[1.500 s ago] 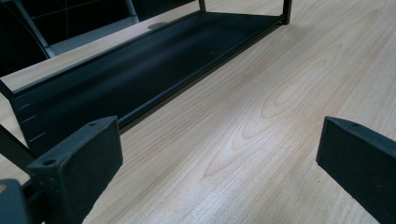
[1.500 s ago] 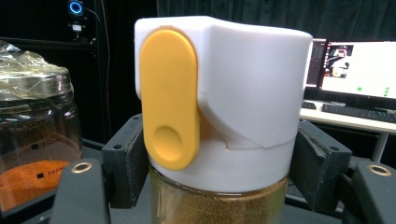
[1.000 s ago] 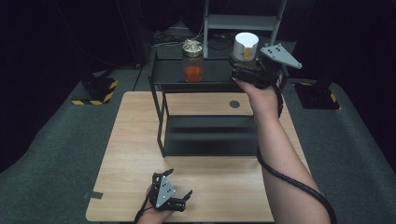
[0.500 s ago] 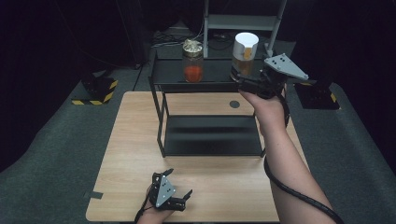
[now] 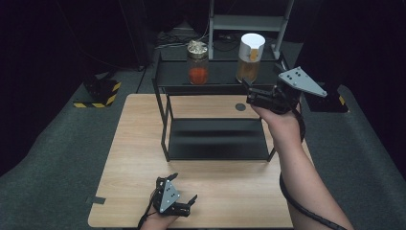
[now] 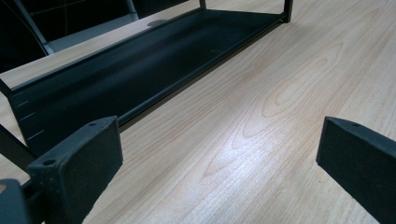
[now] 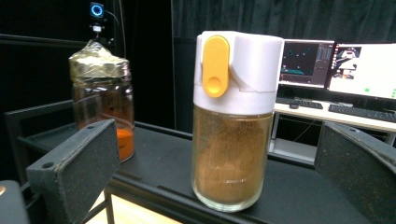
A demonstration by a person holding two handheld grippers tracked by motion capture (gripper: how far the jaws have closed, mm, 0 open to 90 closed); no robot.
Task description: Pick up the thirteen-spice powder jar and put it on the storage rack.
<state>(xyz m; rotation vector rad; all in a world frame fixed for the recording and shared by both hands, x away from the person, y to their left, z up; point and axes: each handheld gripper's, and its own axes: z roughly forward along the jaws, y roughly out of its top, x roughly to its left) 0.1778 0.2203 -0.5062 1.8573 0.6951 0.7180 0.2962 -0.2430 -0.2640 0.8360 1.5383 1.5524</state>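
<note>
Glass shaker jar [image 7: 232, 140] of brown powder, white cap with yellow flip tab, upright near the right edge of the black metal rack's top shelf [image 5: 220, 76].
No label or writing is readable on it. Right gripper [image 5: 252, 92] faces it, jaws wide apart, empty. Left gripper [image 5: 184, 195] rests at the wooden table's [image 5: 139, 143] front edge, jaws spread, empty. Foil-topped glass jar [image 5: 197, 62] of orange stands left.

right gripper [image 5: 250, 92] released spice jar [image 5: 249, 57], drawn back, jaws apart
</note>
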